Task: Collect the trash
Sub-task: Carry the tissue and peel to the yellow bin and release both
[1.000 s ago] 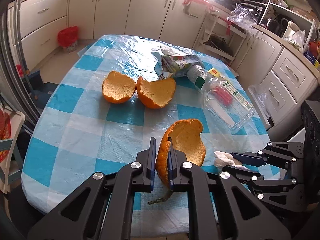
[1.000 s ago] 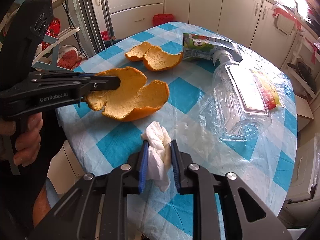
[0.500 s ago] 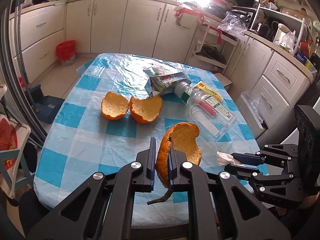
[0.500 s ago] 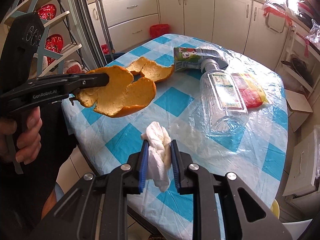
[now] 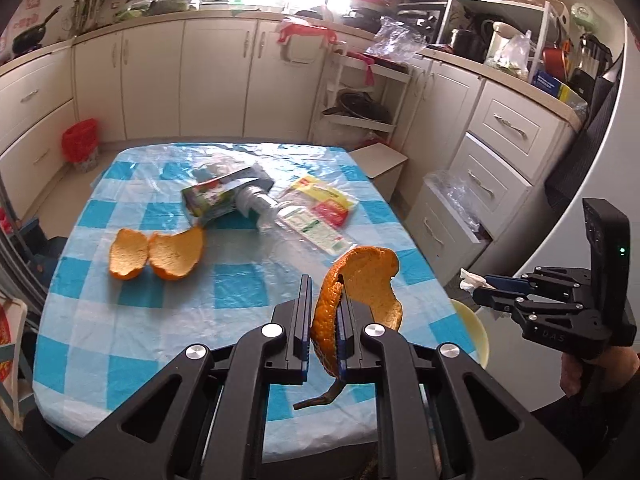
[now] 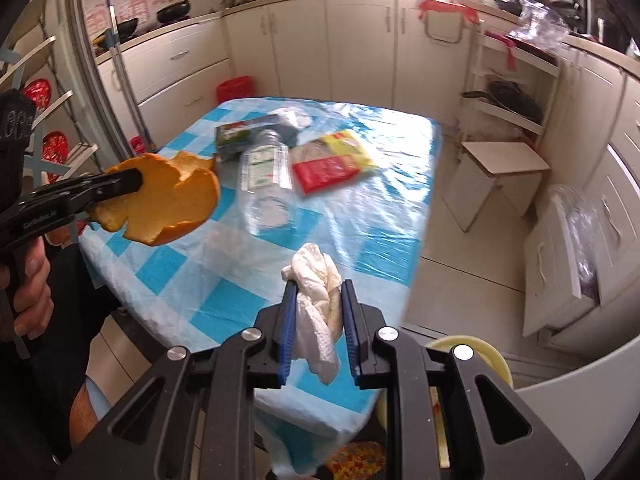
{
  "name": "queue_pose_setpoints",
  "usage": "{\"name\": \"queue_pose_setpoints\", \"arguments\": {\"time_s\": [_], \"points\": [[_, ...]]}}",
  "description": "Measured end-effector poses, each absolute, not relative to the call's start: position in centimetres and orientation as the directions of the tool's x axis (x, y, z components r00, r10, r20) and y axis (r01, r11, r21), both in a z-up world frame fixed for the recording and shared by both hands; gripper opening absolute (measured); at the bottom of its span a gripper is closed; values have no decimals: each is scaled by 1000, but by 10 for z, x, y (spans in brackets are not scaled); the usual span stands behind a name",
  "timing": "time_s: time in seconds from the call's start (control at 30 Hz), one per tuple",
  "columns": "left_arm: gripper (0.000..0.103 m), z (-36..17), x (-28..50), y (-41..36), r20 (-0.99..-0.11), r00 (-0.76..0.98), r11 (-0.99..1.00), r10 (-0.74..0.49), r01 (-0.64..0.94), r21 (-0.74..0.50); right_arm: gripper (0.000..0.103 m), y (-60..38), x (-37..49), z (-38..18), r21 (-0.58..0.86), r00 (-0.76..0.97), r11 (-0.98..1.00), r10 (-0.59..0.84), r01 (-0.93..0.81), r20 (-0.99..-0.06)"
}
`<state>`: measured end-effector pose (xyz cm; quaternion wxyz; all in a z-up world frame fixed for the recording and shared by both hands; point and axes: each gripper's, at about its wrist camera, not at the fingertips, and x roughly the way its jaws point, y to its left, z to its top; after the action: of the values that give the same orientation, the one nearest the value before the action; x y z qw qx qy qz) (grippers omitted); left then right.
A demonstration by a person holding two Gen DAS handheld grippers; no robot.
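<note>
My left gripper (image 5: 323, 312) is shut on a large orange peel (image 5: 360, 284) and holds it above the near edge of the blue checked table (image 5: 236, 292). The peel also shows in the right wrist view (image 6: 168, 204). My right gripper (image 6: 318, 308) is shut on a crumpled white tissue (image 6: 318, 300), held off the table's near right corner; it shows in the left wrist view (image 5: 480, 282). On the table lie two more orange peels (image 5: 156, 252), a flattened carton (image 5: 218, 196), a clear plastic bottle (image 5: 296, 220) and a yellow and red wrapper (image 5: 328, 200).
A pale yellow bin (image 5: 472, 332) stands on the floor below the table's near right corner, also in the right wrist view (image 6: 480, 348). A small red bin (image 5: 80, 144) sits by the far cabinets. A low stool (image 6: 500, 164) and drawers (image 5: 480, 184) stand to the right.
Both grippers have pulled back and up from the table with their loads. The right gripper has swung right, past the table corner, and the yellow bin has come into view.
</note>
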<state>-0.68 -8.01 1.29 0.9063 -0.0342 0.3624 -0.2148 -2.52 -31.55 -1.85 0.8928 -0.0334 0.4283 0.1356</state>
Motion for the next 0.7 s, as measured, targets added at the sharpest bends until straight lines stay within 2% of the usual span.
{"name": "queue_pose_setpoints", "arguments": {"time_s": [0.2, 0.57, 0.63, 0.7], "points": [[9, 15, -19, -155, -636, 586, 846, -502, 484, -221, 23, -384, -24, -46, 22, 509, 993, 77, -113, -857], [9, -9, -38, -245, -674, 494, 778, -549, 596, -198, 24, -441, -9, -121, 33, 288, 995, 3, 98, -958], [9, -15, -36, -254, -683, 480, 774, -551, 601, -202, 43, -451, -8, -126, 5, 265, 989, -34, 145, -964], [9, -19, -33, -258, -689, 468, 769, -553, 606, -205, 51, -460, -8, -124, -22, 263, 980, -76, 200, -962]]}}
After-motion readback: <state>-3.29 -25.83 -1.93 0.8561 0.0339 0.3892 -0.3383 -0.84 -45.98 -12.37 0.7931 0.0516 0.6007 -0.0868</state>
